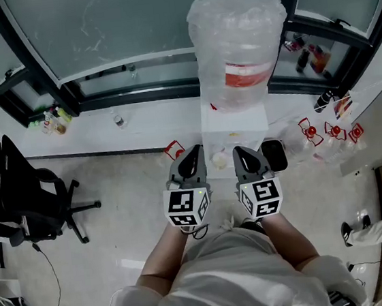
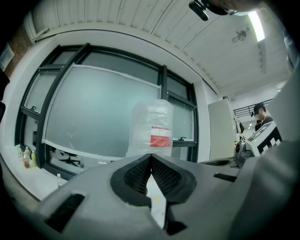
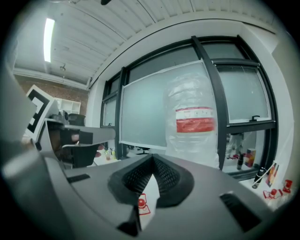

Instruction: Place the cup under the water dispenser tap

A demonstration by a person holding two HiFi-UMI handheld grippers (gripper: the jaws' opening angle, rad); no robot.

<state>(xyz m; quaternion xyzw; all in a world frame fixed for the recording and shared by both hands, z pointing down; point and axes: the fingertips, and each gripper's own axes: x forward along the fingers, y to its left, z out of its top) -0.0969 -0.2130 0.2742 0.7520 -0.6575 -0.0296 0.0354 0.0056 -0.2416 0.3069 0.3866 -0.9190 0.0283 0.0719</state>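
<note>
The water dispenser (image 1: 234,125) is a white cabinet with a big clear bottle (image 1: 239,44) on top, standing against the window. Low on its front, between my two grippers, sits a pale round thing (image 1: 218,159) that looks like the cup. My left gripper (image 1: 189,152) and right gripper (image 1: 240,151) point at the dispenser side by side, both shut with nothing gripped. In the left gripper view the gripper (image 2: 151,157) has its pads meeting below the bottle (image 2: 152,129). The right gripper (image 3: 152,158) shows a white face with red print through the gap under its pads.
A black office chair (image 1: 24,195) stands at the left. Small bottles (image 1: 54,122) line the window ledge. Red-and-white cups (image 1: 332,129) lie on the floor right of the dispenser, and a black object (image 1: 273,154) sits beside it. A person's leg (image 1: 377,227) shows at far right.
</note>
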